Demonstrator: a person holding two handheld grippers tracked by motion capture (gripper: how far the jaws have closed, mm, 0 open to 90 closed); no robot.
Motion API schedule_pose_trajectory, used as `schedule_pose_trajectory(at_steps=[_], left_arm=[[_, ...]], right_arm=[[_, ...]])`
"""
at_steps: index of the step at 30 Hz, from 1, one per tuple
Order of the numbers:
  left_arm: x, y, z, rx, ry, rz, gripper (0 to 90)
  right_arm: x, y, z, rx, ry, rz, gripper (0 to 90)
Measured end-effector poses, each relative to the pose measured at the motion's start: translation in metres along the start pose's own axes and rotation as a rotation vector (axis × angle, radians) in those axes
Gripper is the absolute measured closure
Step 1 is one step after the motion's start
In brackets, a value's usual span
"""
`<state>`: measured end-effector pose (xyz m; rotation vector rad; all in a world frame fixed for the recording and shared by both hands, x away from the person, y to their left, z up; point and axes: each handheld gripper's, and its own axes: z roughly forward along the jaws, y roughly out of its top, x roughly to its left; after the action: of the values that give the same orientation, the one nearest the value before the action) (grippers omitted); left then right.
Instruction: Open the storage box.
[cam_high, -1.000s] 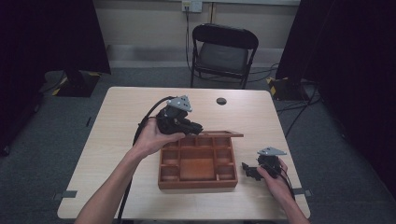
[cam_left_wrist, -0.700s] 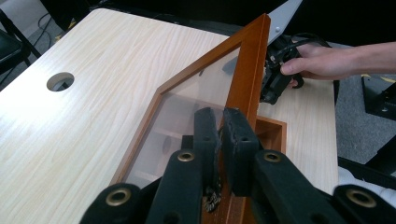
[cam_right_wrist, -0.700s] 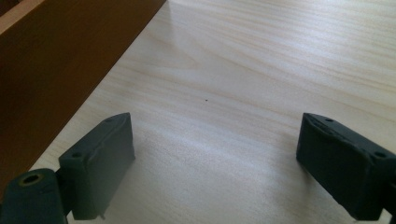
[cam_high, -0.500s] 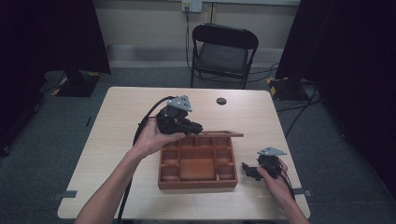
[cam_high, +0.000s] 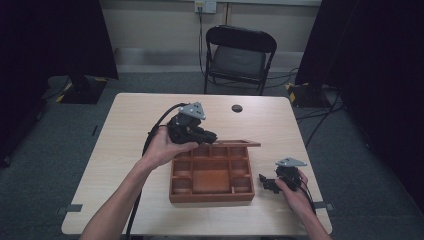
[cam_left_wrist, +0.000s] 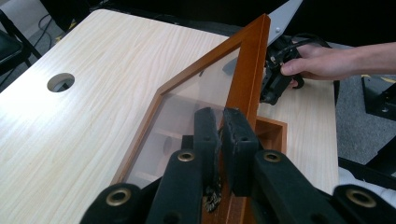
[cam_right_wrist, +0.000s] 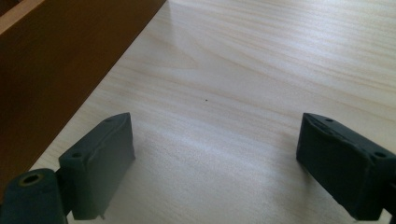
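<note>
A wooden box (cam_high: 210, 196) with several compartments sits on the table's near middle. Its hinged lid (cam_high: 235, 143), a wooden frame around a clear pane (cam_left_wrist: 187, 107), is lifted along the box's far side. My left gripper (cam_high: 212, 136) is shut on the lid's frame (cam_left_wrist: 250, 70), and its jaws (cam_left_wrist: 221, 116) pinch the wooden edge. My right gripper (cam_high: 264, 181) rests on the table to the right of the box, apart from it. In the right gripper view it (cam_right_wrist: 212, 135) is open over bare wood, with the box's side wall (cam_right_wrist: 56, 60) at the left.
The light wooden table (cam_high: 125, 140) has a round cable hole (cam_high: 236, 108) near its far edge. A black folding chair (cam_high: 240, 50) stands behind the table. The left gripper's cable (cam_high: 150, 137) trails over the table's left half.
</note>
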<state>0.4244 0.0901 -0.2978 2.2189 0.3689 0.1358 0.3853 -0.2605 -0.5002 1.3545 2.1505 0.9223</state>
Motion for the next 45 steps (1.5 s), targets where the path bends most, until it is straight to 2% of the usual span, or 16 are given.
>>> schedule_pose_trajectory(at_steps=[27,32,45], left_arm=[[0.0004,0.0003,0.0002,-0.006,0.003,-0.006,84.6],[0.0014,0.0002,-0.0001,-0.008,-0.002,-0.021,84.6],[0.0013,0.0013,-0.0001,-0.001,0.003,-0.011,84.6]], right_arm=[[0.0,0.0,0.0,0.0,0.0,0.0,10.5],[0.0,0.0,0.0,0.0,0.0,0.0,10.5],[0.0,0.0,0.0,0.0,0.0,0.0,10.5]])
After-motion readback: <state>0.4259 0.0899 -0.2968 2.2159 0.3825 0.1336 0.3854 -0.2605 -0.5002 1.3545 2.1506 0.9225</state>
